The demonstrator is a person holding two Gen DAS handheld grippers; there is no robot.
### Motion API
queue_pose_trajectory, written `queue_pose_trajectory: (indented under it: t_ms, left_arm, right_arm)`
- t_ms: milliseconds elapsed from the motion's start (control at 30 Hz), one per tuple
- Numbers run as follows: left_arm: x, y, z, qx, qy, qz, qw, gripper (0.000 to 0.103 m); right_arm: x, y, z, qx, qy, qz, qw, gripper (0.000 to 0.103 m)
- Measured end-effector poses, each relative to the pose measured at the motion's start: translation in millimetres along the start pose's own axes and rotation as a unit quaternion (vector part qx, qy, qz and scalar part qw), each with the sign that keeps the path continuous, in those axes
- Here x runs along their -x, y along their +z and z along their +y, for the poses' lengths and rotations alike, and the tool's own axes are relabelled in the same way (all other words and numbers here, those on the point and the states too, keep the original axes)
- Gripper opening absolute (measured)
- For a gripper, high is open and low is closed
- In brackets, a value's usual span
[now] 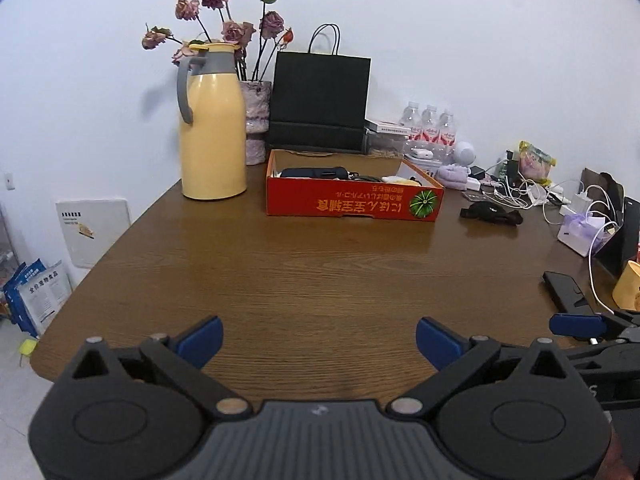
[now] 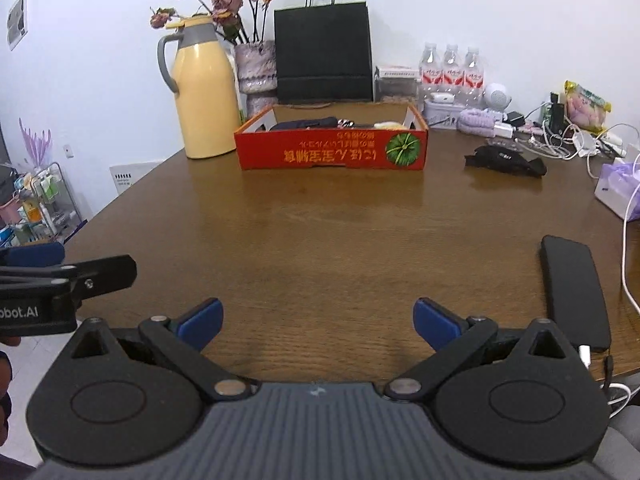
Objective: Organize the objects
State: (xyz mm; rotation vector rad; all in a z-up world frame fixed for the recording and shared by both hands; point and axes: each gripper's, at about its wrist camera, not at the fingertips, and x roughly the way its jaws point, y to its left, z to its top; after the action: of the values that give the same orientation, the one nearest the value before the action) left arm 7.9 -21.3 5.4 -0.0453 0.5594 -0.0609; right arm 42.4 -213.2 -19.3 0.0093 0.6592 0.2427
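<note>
The left gripper [image 1: 319,344] and right gripper [image 2: 318,325] hover side by side over a brown table [image 1: 320,276], jaws spread wide, holding nothing. Straight ahead of both, well apart, sits a red box [image 1: 352,196] containing dark objects.

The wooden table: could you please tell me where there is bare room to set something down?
The wooden table lies bare across its middle, between the red cardboard box and both open grippers, left gripper and right gripper. The right side is crowded: a black phone, white cables, a black strap.
</note>
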Motion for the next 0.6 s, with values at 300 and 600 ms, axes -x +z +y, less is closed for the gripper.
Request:
queue_pose_trajectory:
  t_ms: [300,600]
  left_arm:
    - [4.1,-1.1,2.4,-0.004,0.013,-0.001,0.9999,0.103]
    - [2.3,-1.0,5.2,-0.006,0.015,0.002,0.9999,0.103]
  right_arm:
    - [4.8,0.4,1.4,0.011,-0.013,-0.021,1.000,0.103]
    - [5.0,-2.4,4.7,0.026,-0.023,-0.026,0.999,0.103]
